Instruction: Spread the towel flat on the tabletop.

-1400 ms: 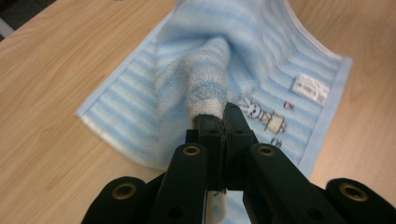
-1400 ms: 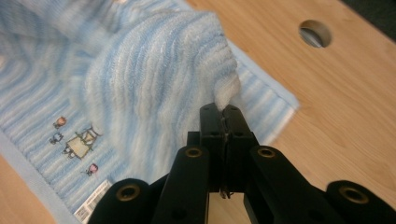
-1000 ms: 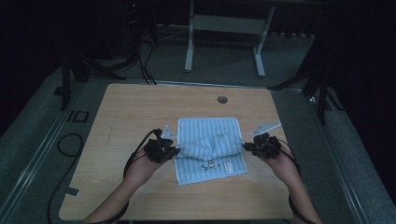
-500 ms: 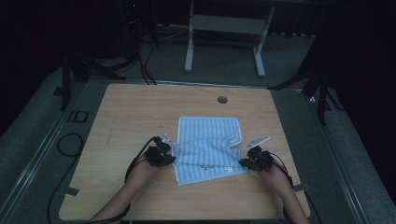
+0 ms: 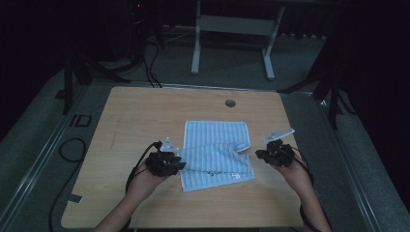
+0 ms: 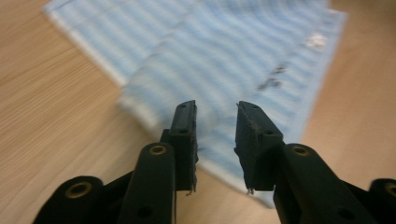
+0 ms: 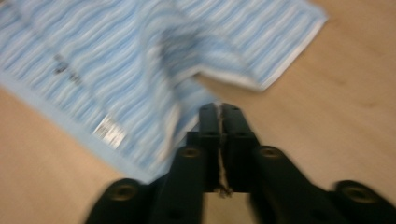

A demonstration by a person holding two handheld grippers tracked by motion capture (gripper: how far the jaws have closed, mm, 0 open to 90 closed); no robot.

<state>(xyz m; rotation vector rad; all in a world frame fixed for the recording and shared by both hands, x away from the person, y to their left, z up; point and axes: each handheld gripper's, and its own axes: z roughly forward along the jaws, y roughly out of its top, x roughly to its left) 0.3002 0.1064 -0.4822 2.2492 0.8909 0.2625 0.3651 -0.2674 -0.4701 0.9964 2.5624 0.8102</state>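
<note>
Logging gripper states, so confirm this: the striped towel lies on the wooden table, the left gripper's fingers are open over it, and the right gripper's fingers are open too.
Not quite. The right gripper has its fingers shut, as the right gripper view shows. The rest holds: the striped towel lies on the wooden table, and the left gripper is open over it.

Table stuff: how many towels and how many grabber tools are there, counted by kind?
Striped blue towel: 1
Black tool: 2, the left tool and the right tool
Total: 3
</note>
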